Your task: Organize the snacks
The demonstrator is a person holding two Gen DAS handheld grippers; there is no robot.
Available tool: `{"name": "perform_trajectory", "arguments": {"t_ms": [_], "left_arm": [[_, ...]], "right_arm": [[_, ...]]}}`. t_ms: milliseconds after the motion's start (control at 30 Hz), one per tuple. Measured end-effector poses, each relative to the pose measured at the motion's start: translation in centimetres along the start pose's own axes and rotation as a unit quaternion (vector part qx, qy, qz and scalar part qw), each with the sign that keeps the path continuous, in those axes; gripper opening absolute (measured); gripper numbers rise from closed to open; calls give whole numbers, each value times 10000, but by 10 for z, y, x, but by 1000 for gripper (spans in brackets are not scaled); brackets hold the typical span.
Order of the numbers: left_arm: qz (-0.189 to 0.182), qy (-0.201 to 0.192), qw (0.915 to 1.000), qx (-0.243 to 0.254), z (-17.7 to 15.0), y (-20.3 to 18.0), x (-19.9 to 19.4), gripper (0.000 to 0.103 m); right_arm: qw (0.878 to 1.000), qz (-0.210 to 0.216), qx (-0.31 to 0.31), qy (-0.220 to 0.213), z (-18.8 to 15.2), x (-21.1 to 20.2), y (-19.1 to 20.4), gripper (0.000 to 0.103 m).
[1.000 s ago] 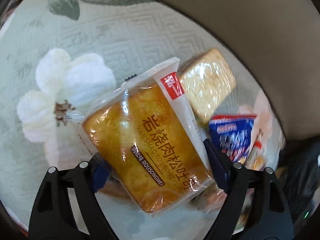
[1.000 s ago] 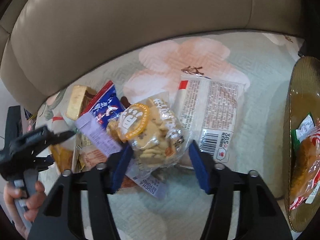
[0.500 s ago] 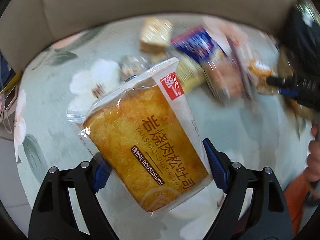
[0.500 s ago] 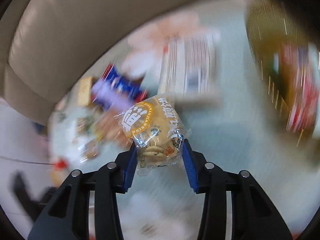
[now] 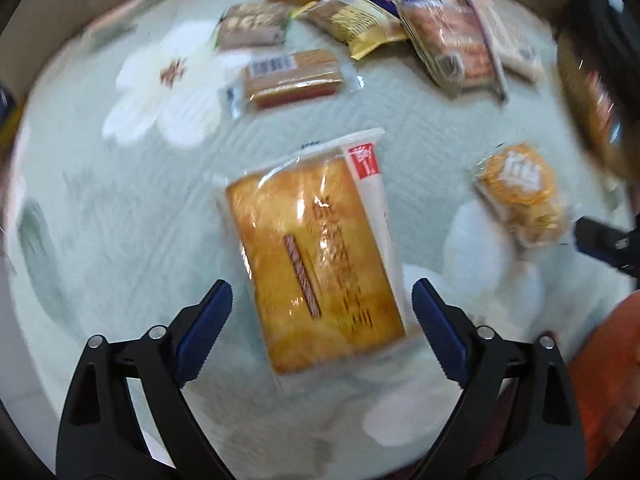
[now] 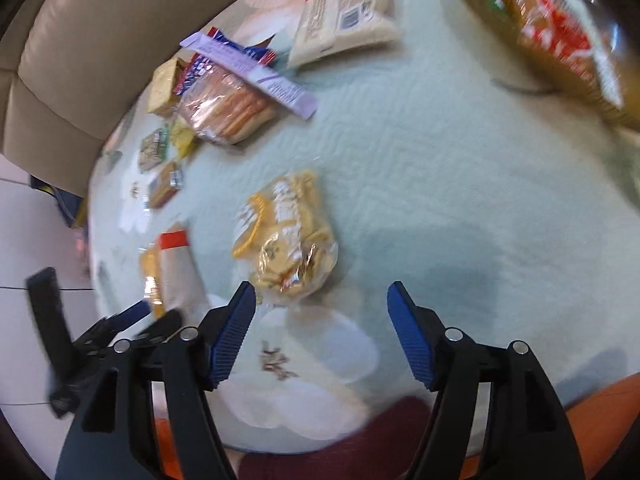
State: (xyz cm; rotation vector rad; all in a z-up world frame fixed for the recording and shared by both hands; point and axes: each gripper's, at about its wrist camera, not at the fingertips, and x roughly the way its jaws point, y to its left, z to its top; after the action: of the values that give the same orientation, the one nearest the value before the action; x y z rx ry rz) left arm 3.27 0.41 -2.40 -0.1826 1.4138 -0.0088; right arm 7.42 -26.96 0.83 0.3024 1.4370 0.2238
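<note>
A clear packet of golden toast bread (image 5: 316, 256) with a red and white label lies flat on the pale green flowered cover (image 5: 120, 240). My left gripper (image 5: 320, 300) is open, its blue pads on either side of the packet's near end and apart from it. To the right lies a small bag of round crackers (image 5: 520, 192) with a yellow badge. In the right wrist view the cracker bag (image 6: 288, 236) rests just ahead of my open right gripper (image 6: 320, 296), nearer its left finger. The bread packet (image 6: 172, 268) and the left gripper (image 6: 132, 320) show at the left.
Several other snack packets (image 5: 400, 12) lie heaped at the far side, with a wafer packet (image 5: 292, 76) nearer. A white packet (image 6: 344, 12) lies face down. A golden tray (image 6: 608, 108) at far right holds a red and white packet (image 6: 560, 32). A beige sofa back (image 6: 100, 40) bounds the far edge.
Both grippers have opened and drawn back. The bread packet and the cracker bag, held a moment ago, now lie released on the cover near the front.
</note>
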Motion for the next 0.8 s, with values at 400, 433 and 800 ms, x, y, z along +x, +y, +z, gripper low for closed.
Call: {"name": "perform_trajectory", "arguments": {"t_ms": [400, 433, 800], "left_arm": [[-414, -342, 9941, -946, -5, 25, 7, 94], [-312, -347, 9948, -902, 0, 15, 15, 94], [690, -527, 9961, -151, 15, -36, 44, 91]], "right_arm": [[9768, -972, -1901, -143, 21, 22, 67, 87], [9760, -1028, -1918, -128, 20, 29, 65, 88], [9833, -709, -1641, 344, 18, 65, 50, 86]]}}
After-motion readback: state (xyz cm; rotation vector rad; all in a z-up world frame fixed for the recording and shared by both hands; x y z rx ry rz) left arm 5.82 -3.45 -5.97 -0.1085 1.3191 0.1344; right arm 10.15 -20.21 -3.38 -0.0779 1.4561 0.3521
